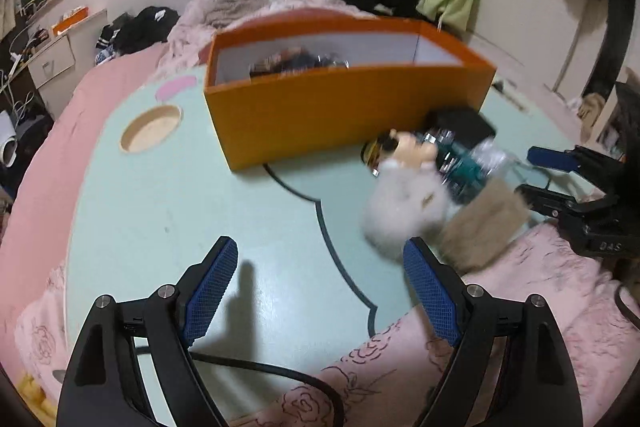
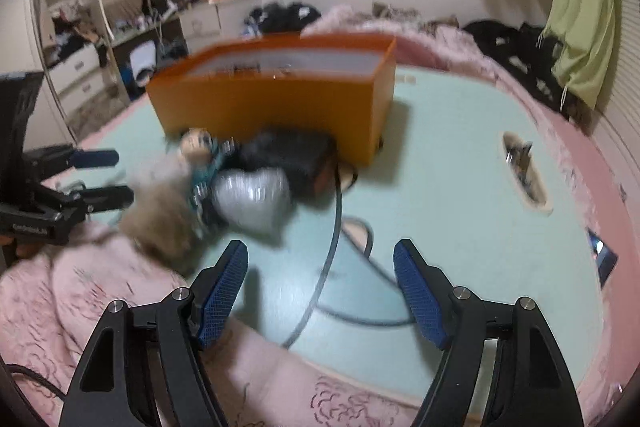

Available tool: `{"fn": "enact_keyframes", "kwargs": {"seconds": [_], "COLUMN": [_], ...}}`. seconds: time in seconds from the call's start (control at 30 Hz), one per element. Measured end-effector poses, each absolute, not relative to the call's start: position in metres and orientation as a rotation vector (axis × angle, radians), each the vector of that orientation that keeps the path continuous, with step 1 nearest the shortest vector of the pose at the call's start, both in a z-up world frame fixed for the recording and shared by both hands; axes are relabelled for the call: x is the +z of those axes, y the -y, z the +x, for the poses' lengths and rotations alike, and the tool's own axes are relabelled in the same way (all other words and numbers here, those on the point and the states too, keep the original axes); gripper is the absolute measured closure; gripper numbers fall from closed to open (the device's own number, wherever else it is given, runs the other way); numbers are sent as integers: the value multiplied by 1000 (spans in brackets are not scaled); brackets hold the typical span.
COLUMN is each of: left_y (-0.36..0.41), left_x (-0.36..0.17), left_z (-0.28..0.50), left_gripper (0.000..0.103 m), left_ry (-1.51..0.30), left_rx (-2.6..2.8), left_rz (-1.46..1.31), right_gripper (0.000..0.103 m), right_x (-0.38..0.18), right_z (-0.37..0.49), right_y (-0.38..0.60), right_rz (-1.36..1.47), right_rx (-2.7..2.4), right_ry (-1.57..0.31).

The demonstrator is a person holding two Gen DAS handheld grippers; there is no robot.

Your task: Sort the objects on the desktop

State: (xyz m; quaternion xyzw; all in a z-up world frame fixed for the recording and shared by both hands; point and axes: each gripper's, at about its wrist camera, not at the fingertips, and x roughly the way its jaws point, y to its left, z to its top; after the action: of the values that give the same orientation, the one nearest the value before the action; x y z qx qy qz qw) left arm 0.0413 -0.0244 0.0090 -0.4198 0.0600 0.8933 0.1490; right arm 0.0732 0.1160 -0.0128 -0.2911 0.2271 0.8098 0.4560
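Looking at this as a progress check, I'd call the sorting partly done at best. Biggest thing first: the mint-green table (image 1: pixel 168 187) sits on a pink floral bedspread (image 1: pixel 520 307), and toward its far edge stands the orange box (image 1: pixel 320 115), which already has a few dark, shiny bits lying in it, though they're too blurred to name. So some stuff looks put away. What's left is the pile just in front of the box, close to the near edge on the bedspread side: a black pouch (image 2: pixel 288 155) touching the box wall, a fluffy white plush (image 1: pixel 404 211), a tan furry piece (image 1: pixel 484 231) hanging partly off the table onto the bedspread, a silver heart-shaped thing (image 2: pixel 252 199), a small doll with a pale face (image 2: pixel 196 147) and something teal under it that I can't make out. All of that looks still unsorted to me. As for the tongs, the left gripper (image 1: pixel 320 291) hovers over bare table with its blue pads spread wide and nothing between them, the plush just beyond its one finger. Same for the right gripper (image 2: pixel 320 291): gaping, empty, aimed past the heart at the table's painted dark line. My guess is a pick from the pile comes next.
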Motion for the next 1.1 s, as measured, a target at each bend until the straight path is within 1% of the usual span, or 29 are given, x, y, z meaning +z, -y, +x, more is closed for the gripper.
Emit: {"fn": "enact_keyframes", "kwargs": {"seconds": [0.03, 0.07, 0.1, 0.13, 0.4, 0.73, 0.93, 1.03, 1.1], "left_y": [22, 21, 21, 21, 21, 24, 36, 34, 28], "left_x": [4, 0, -2, -3, -1, 0, 11, 19, 21], "left_z": [40, 40, 38, 37, 39, 39, 48, 53, 50], "left_gripper": [15, 6, 4, 0, 0, 0, 0, 0, 0], "left_ry": [-179, -193, -171, -174, -166, -156, -42, -59, -94], "left_rx": [2555, 2575, 2578, 2581, 2594, 2601, 2587, 2594, 2592], "left_rz": [-1234, -1214, -1215, -1223, -1207, -1200, -1086, -1010, -1015], "right_gripper": [24, 19, 14, 13, 4, 2, 2, 2, 2], "right_x": [-14, -16, -17, -19, -23, -23, -22, -22, -22], "right_z": [71, 70, 70, 70, 75, 75, 73, 73, 73], "right_y": [-117, -117, -118, -119, -120, -120, -119, -119, -119], "right_rz": [-729, -737, -743, -742, -728, -724, -722, -722, -722], "right_rx": [1995, 1990, 1985, 1984, 1963, 1960, 1960, 1958, 1957], "right_ry": [-554, -544, -537, -536, -546, -550, -551, -551, -551]}}
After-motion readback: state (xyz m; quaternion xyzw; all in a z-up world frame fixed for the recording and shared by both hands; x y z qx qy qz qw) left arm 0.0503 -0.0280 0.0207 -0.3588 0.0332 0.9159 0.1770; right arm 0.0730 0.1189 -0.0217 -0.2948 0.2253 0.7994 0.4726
